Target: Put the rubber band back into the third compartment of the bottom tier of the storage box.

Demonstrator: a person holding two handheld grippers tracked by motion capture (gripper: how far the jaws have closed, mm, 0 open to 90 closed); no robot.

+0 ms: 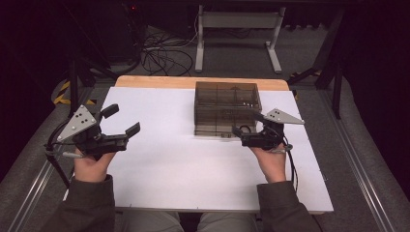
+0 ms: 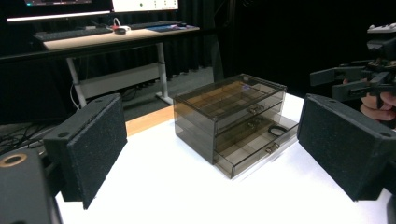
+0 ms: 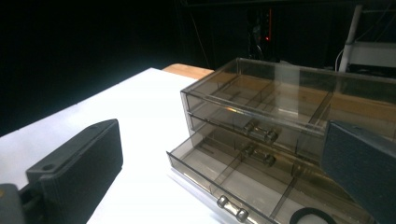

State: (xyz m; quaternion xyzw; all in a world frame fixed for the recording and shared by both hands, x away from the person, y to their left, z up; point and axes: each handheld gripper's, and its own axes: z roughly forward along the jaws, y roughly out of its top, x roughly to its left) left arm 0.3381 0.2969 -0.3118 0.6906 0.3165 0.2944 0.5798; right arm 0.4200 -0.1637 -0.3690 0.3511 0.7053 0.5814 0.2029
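A smoky see-through drawer box [image 1: 227, 104] stands at the table's far middle. Its bottom drawer [image 2: 254, 147] is pulled out, and a black ring [image 2: 276, 130] lies in one compartment; the ring [image 3: 308, 217] lies near the drawer's front in the right gripper view. My right gripper [image 1: 248, 123] hovers just in front of the open drawer [image 3: 233, 179], jaws wide apart and nothing between them. The left gripper [image 1: 122, 120] is held over the table's left part, far from the box [image 2: 229, 109], open and holding nothing.
The white tabletop [image 1: 174, 159] has a wooden strip [image 1: 159, 81] along its far edge. Beyond it are a desk frame [image 1: 237, 34] and cables [image 1: 162, 55] on the floor. Dark stands flank the table.
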